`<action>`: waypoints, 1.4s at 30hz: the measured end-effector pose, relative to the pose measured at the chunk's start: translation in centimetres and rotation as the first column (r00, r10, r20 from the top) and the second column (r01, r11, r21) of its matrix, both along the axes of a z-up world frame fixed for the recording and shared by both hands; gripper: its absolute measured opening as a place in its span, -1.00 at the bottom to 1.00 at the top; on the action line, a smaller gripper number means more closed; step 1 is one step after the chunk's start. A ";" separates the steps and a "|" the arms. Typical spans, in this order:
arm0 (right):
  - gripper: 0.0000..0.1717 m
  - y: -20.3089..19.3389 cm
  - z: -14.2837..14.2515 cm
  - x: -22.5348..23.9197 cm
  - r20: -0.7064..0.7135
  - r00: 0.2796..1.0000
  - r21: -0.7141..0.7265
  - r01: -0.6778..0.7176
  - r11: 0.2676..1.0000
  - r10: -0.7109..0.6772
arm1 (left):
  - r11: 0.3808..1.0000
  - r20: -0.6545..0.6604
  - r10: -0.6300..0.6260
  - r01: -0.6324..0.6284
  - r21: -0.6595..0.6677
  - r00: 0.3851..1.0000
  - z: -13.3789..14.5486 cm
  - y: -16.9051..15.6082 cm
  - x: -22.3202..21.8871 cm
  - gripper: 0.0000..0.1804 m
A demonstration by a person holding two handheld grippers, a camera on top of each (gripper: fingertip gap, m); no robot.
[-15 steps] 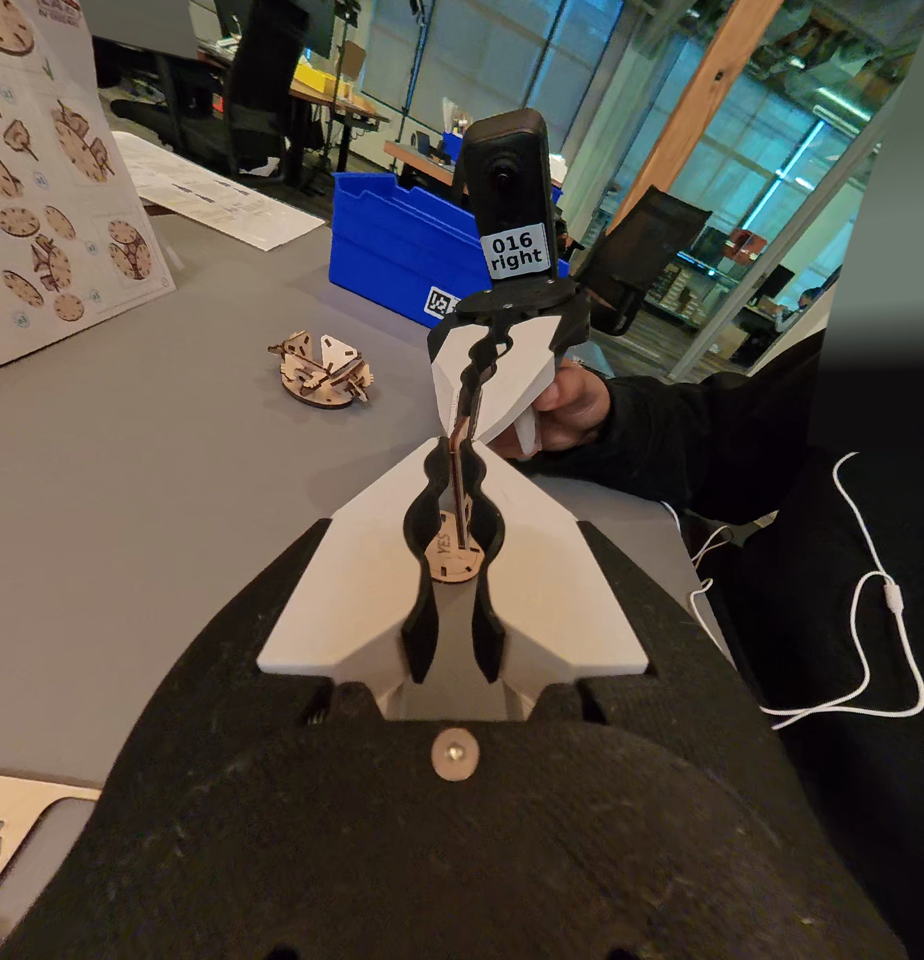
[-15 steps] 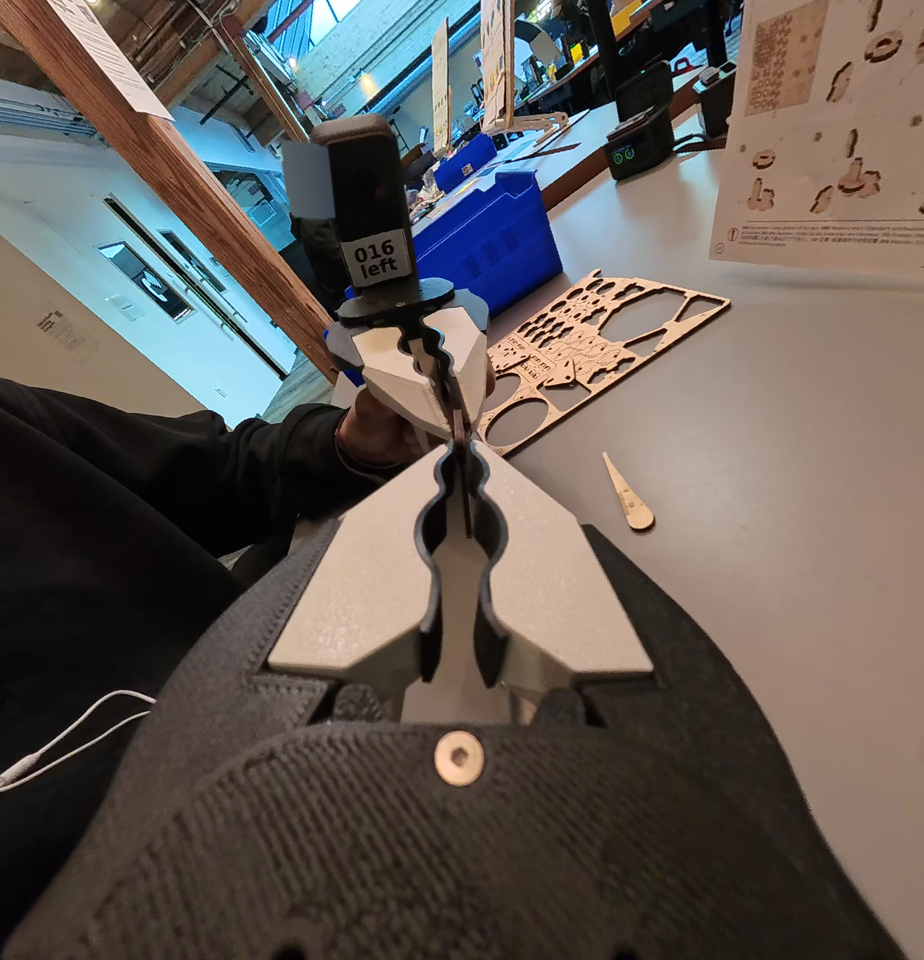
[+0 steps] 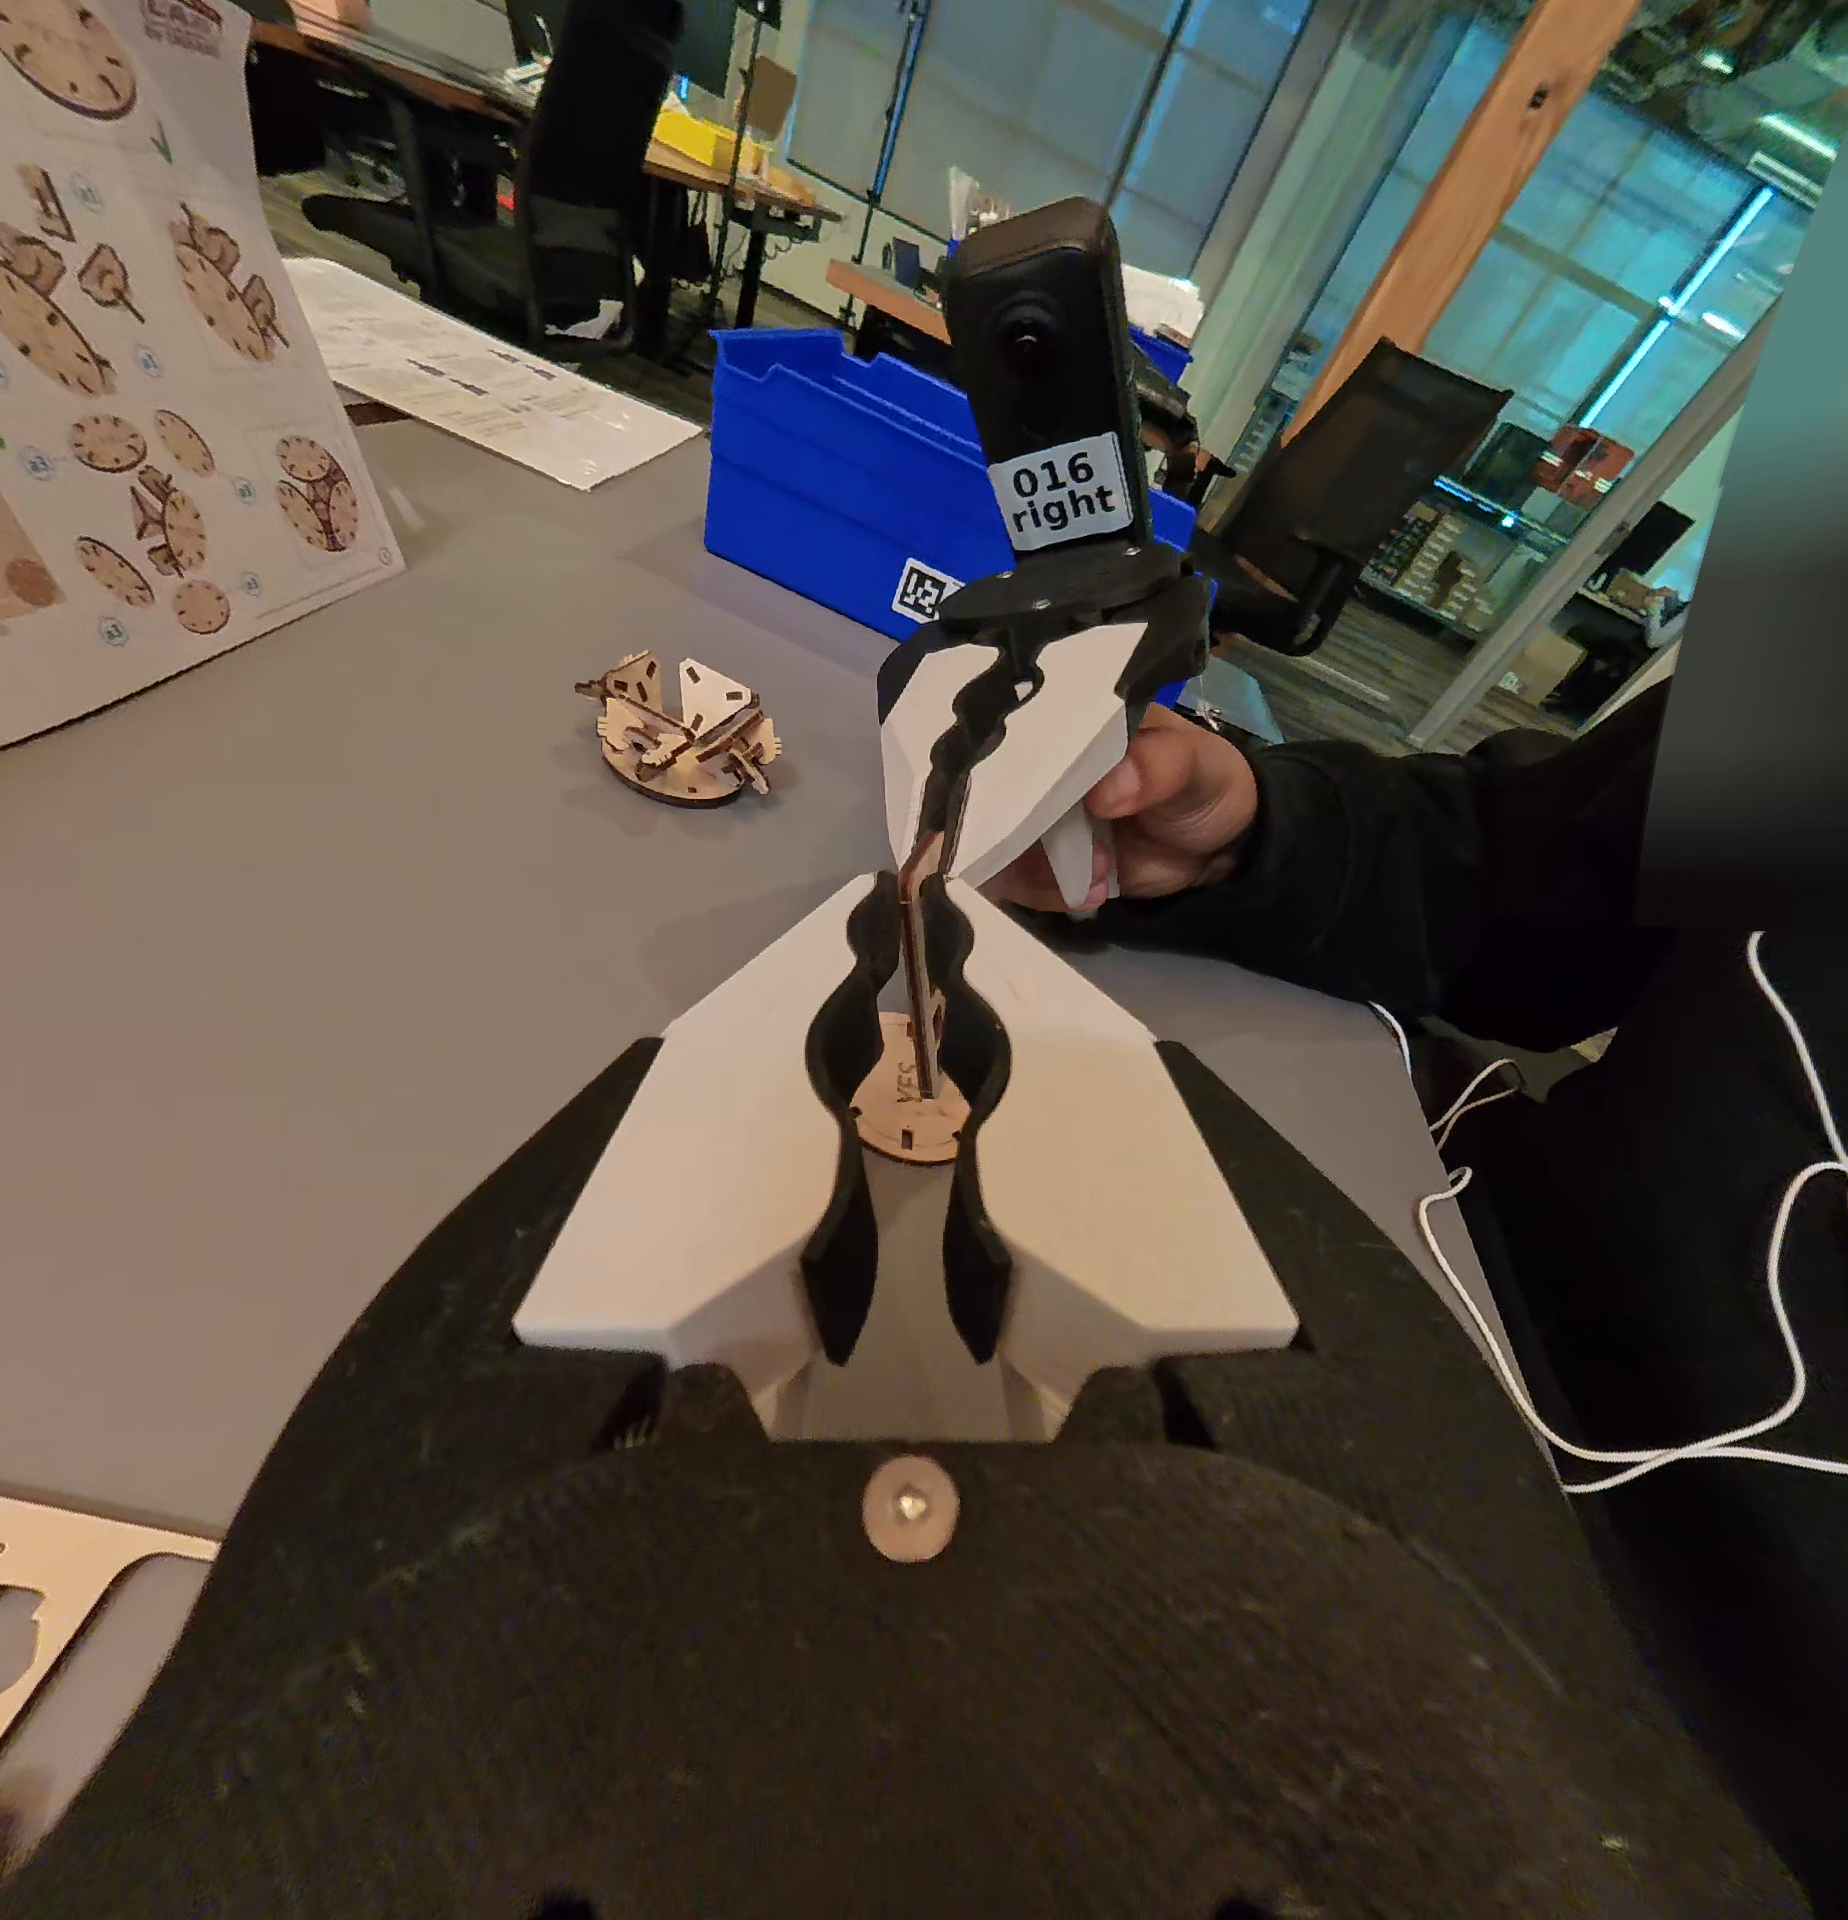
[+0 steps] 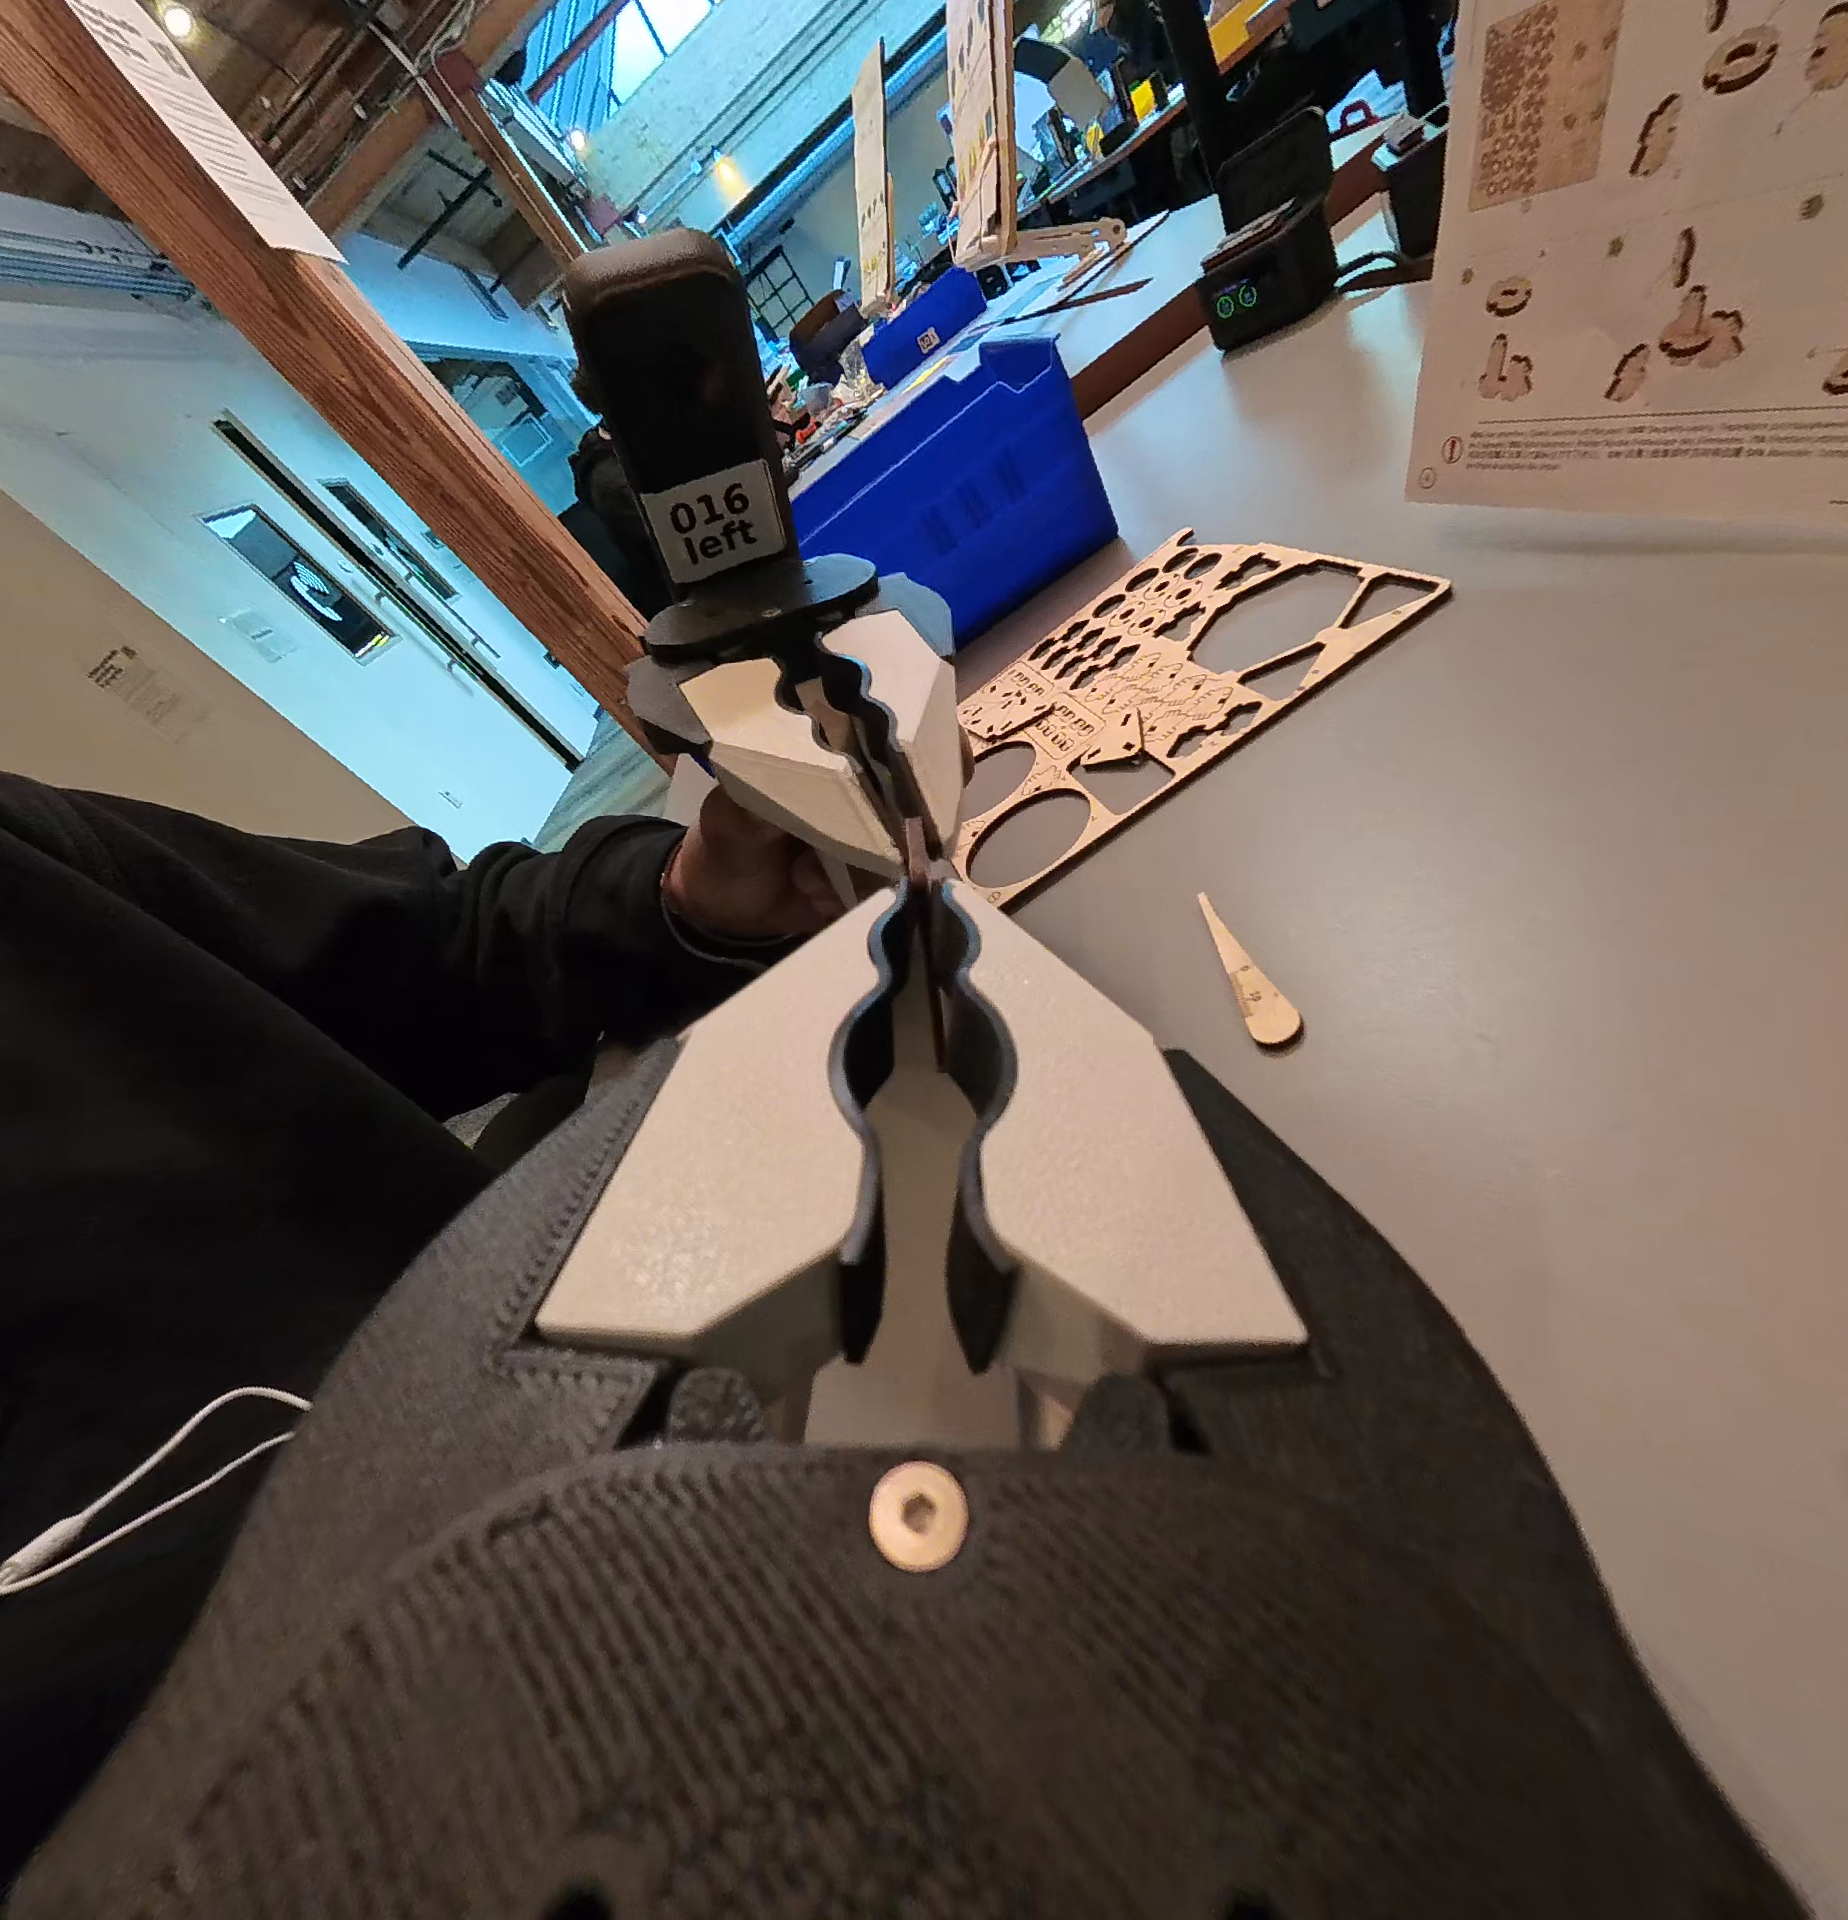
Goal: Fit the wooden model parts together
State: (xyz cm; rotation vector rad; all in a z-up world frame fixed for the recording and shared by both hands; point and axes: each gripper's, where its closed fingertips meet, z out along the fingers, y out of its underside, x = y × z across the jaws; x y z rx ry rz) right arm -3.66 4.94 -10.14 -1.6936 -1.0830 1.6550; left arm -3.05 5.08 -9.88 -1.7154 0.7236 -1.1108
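Tip to tip, left gripper [image 3: 912, 891] clamped on a thin wooden piece [image 3: 920, 997] with a disc [image 3: 907, 1117], right gripper [image 4: 915, 902] pinching another piece (edge-on), above the grey table [image 3: 276, 935], hands [image 3: 1169, 821] gripping handles.

Counts of what sits on and around the grey table

Two hand-held grippers [image 3: 912, 894] [image 4: 918, 894], two blue plastic bins [image 4: 961, 488] [image 4: 915, 327], one flat plywood sheet with punched-out holes [image 4: 1211, 675], one small tapered wooden pointer [image 4: 1250, 987], one part-built round wooden model [image 3: 686, 743], two printed instruction sheets with clock-part drawings [image 3: 141, 395] [image 4: 1668, 260], one white cable [image 3: 1793, 1299].
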 end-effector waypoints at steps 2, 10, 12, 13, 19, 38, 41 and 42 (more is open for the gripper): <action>-1.00 0.0 -0.1 0.0 0.001 1.000 0.000 0.001 1.000 -0.001 | 1.000 -0.004 0.005 -0.005 -0.007 1.000 -0.1 0.1 0.0 -0.99; -1.00 0.2 0.1 -0.1 -0.026 1.000 0.033 0.008 0.999 -0.008 | 0.999 0.009 0.011 -0.010 -0.040 1.000 0.0 0.3 -0.1 -0.99; -1.00 0.2 0.3 -0.2 -0.045 0.999 0.017 0.008 1.000 -0.008 | 1.000 0.025 -0.006 0.006 -0.012 1.000 0.2 0.3 -0.2 -0.99; -1.00 0.3 0.6 -0.2 -0.060 0.998 0.002 0.004 1.000 -0.004 | 1.000 0.036 -0.002 0.002 0.012 0.999 0.5 0.3 -0.2 -0.99; -1.00 1.4 1.1 0.6 -0.119 0.993 -0.100 0.008 0.995 -0.020 | 1.000 0.059 -0.007 0.006 0.018 0.998 0.6 0.2 -0.2 -0.87; -1.00 0.8 0.9 0.4 -0.108 0.994 -0.079 -0.014 0.997 0.006 | 0.996 0.153 -0.046 0.057 -0.069 0.987 0.4 0.1 -0.2 -0.99; -1.00 0.8 0.8 0.3 -0.092 0.996 -0.060 -0.002 0.998 -0.003 | 0.997 0.144 -0.040 0.050 -0.066 0.989 0.3 0.2 -0.2 -0.98; -1.00 0.9 0.8 0.3 -0.086 0.996 -0.052 0.004 0.999 -0.008 | 0.997 0.137 -0.036 0.046 -0.064 0.990 0.2 0.2 -0.2 -0.98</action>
